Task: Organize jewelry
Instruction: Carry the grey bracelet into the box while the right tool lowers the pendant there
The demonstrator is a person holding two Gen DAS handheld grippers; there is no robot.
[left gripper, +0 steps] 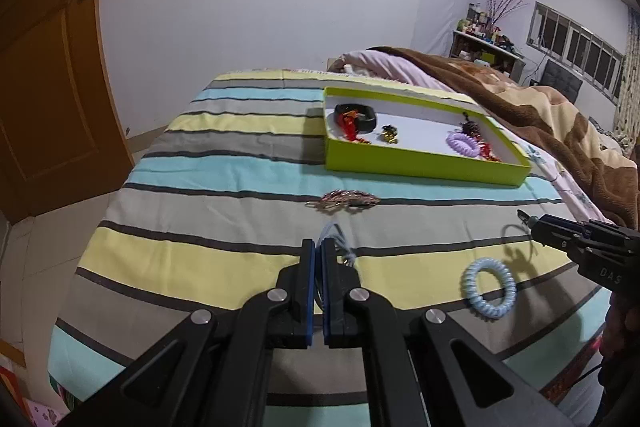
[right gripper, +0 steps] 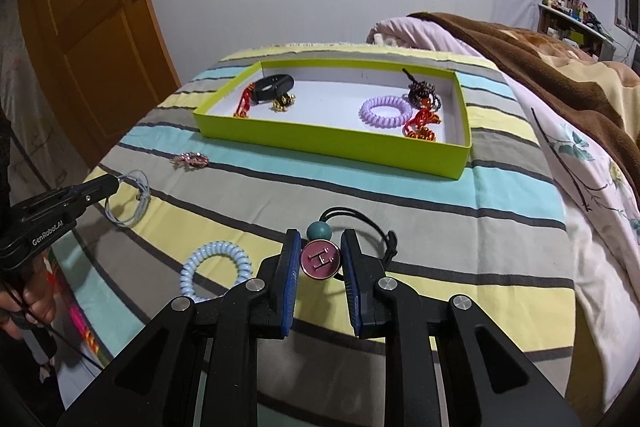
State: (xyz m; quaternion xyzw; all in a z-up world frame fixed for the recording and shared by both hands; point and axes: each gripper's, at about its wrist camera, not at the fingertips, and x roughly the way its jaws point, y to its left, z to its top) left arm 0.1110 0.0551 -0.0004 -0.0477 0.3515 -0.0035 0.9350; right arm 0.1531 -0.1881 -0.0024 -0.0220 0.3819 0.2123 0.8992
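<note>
A bed covered with a sheet striped in yellow, grey and light blue fills the middle of both views. On it, toward the upper centre of the frame, rests a shallow lime-green box with a white floor. Nearer, at the left of the right wrist view, a small pinkish chain piece lies flat on a grey stripe. A pale blue spiral hair tie lies on the sheet at the lower left. Along the right edge, a brown blanket and a pale floral quilt are heaped on the bed.
</note>
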